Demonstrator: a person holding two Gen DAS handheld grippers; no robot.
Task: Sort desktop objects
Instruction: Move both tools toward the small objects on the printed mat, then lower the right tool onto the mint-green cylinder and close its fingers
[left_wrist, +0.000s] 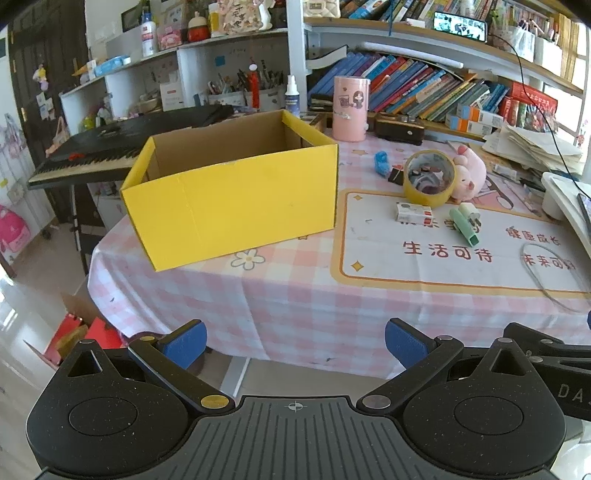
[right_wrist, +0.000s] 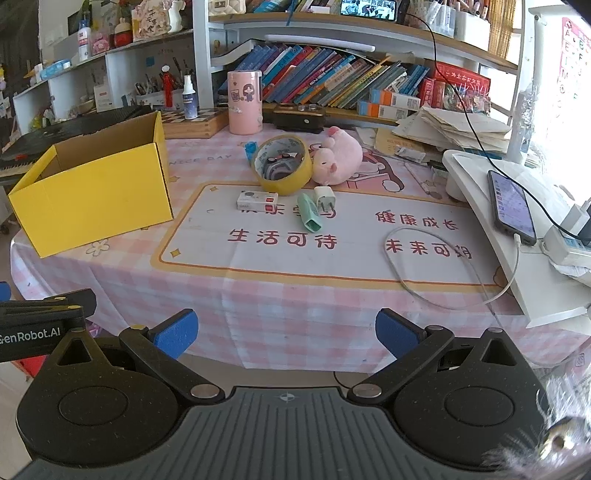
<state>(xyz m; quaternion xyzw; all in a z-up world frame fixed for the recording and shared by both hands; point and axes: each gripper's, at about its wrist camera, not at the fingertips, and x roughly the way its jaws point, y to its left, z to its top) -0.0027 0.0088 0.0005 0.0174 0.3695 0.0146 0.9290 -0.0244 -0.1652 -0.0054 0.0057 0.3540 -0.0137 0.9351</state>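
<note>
Left gripper (left_wrist: 294, 341): blue-padded fingers spread wide, holding nothing, hovering off the near edge of the worktop.
Right gripper (right_wrist: 286, 332): also spread wide and empty, off the near edge, just beside the left one.
Worktop (right_wrist: 295, 306): covered by a pink checked cloth with a printed white panel in the middle.
Yellow box (left_wrist: 236, 206): open-topped cardboard, standing on the left part of the worktop; what shows of its inside is bare.
Small white box (right_wrist: 257, 201): lies flat on the printed panel, right of the yellow box, just in front of the tape roll.
Tape roll (right_wrist: 282, 170): yellow, lying flat, with small items inside its ring that are too small to name.
Green tube (right_wrist: 309, 218): lies near the white plug (right_wrist: 325, 197), the two close together.
Pink plush toy (right_wrist: 338, 160): against the right side of the tape roll.
Blue item (left_wrist: 382, 162): behind the tape roll, small.
White cable (right_wrist: 436, 266): looped on the right of the panel, running to a phone (right_wrist: 511, 206) on a white stand.
Pink canister (right_wrist: 244, 102): upright at the back, before the shelf of books.
</note>
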